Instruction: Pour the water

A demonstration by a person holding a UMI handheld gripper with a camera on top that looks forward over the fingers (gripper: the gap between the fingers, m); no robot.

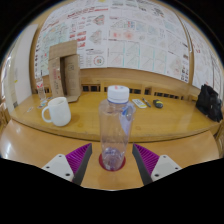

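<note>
The clear plastic water bottle (pixel 115 128) stands capped on the wooden table (pixel 170 120), between the open gripper (pixel 112 160) pads with gaps. Probably light, thin-walled, slippery: grip mid-body. 1 white mug (pixel 57 111) sits far left.
</note>
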